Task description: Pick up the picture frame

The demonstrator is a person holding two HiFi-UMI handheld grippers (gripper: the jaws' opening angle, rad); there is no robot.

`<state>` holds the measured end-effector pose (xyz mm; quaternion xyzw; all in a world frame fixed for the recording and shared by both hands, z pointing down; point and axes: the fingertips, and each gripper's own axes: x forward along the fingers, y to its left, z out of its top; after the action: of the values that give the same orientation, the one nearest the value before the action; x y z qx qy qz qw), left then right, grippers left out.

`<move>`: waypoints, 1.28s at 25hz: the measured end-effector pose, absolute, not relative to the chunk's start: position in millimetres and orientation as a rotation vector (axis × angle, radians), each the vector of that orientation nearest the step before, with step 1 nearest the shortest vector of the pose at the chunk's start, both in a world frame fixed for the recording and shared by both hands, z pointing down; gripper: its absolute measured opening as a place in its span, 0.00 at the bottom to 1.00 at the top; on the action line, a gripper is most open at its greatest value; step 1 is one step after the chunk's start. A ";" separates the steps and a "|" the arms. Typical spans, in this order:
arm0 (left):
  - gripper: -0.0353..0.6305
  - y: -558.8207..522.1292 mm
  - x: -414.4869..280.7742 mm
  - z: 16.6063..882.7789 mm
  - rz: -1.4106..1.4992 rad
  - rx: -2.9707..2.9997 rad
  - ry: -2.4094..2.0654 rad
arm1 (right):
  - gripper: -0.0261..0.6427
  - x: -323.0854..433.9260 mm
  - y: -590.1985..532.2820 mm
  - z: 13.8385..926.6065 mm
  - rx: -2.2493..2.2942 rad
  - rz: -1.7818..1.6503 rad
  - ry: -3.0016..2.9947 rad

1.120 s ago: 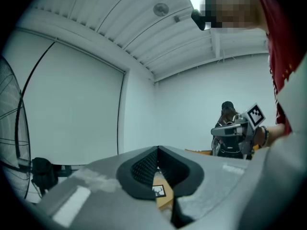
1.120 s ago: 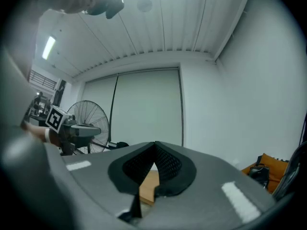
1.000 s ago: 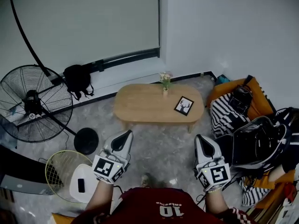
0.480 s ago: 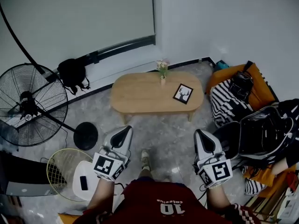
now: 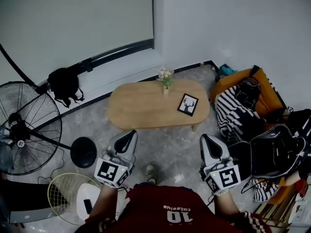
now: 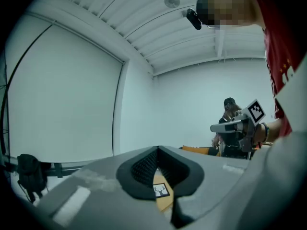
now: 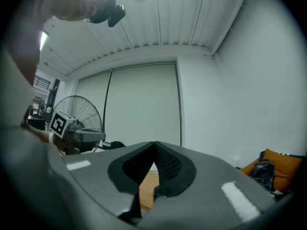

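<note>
A black picture frame with a white deer print lies flat near the right end of an oval wooden coffee table. A small vase of flowers stands at the table's back edge. My left gripper and right gripper are held level over the floor, short of the table's front edge, both shut and holding nothing. In the left gripper view the frame shows low behind the left gripper. The right gripper faces the table top.
A standing fan with a round base is at the left. A black bag lies by the wall. An orange cushion, striped cloth and bags crowd the right. A wire basket sits at the lower left.
Both grippers and the head have moved forward toward the coffee table, which now sits nearer and lower in the head view. The jaws of both stayed shut.
</note>
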<state>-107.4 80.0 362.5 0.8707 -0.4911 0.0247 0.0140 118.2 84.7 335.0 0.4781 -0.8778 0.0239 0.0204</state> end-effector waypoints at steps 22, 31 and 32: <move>0.06 -56.4 -137.8 387.3 0.027 2.807 -1.251 | 0.05 84.9 -10.2 350.1 1.687 0.097 -2.564; 0.06 -98.4 -107.4 390.5 0.052 2.833 -1.215 | 0.07 102.7 -56.2 366.2 1.663 0.124 -2.585; 0.06 -104.0 -104.1 390.0 0.054 2.835 -1.218 | 0.07 104.1 -63.6 367.1 1.650 0.120 -2.595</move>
<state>-104.1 -104.0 390.0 0.9183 -0.3946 0.0176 0.0279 104.1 -63.6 367.1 0.5360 -0.8427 0.0391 0.0320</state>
